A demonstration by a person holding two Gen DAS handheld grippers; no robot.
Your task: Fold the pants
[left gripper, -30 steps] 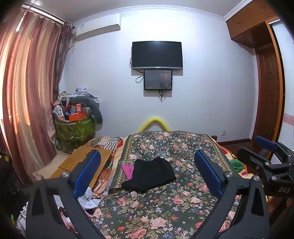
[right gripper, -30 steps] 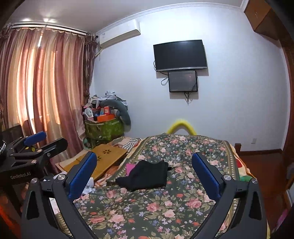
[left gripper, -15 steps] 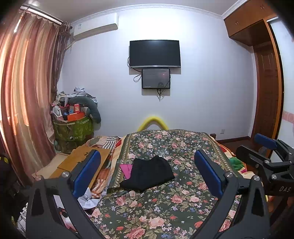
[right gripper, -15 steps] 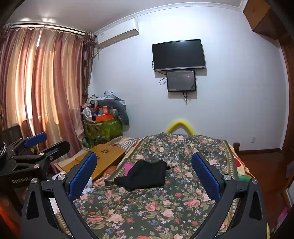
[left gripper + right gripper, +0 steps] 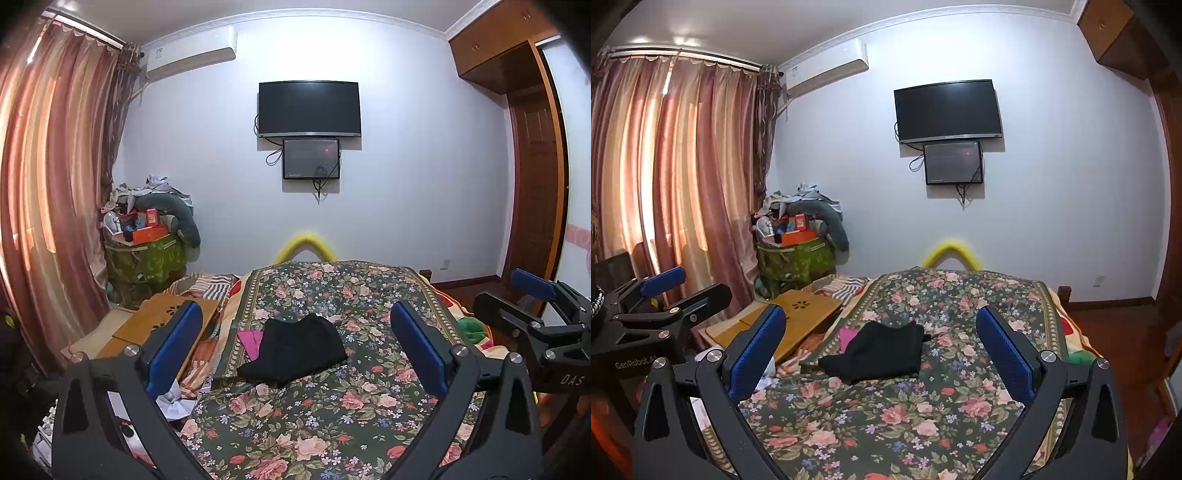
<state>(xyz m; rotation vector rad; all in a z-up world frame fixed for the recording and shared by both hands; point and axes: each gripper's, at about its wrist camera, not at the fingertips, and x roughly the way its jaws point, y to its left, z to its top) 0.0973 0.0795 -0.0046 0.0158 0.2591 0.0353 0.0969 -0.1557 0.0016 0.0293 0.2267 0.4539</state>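
Black pants [image 5: 295, 349] lie crumpled on the left middle of the floral bedspread [image 5: 332, 413]; they also show in the right wrist view [image 5: 877, 350]. A pink cloth [image 5: 250, 339] lies partly under their left side. My left gripper [image 5: 295, 339] is open and empty, held above the near end of the bed, well short of the pants. My right gripper [image 5: 881, 339] is open and empty too, at about the same distance. Each gripper shows at the edge of the other's view: the right one [image 5: 532, 295] and the left one [image 5: 665, 284].
A wooden lap desk [image 5: 798, 314] lies left of the bed. A green bin piled with clutter [image 5: 144, 254] stands by the curtain [image 5: 48, 203]. A TV [image 5: 308, 109] hangs on the far wall. A wooden door [image 5: 535, 192] is at the right.
Both grippers have tilted or shifted slightly, so the room sits a little lower in the frames. The pants have not moved. Both jaws stay open.
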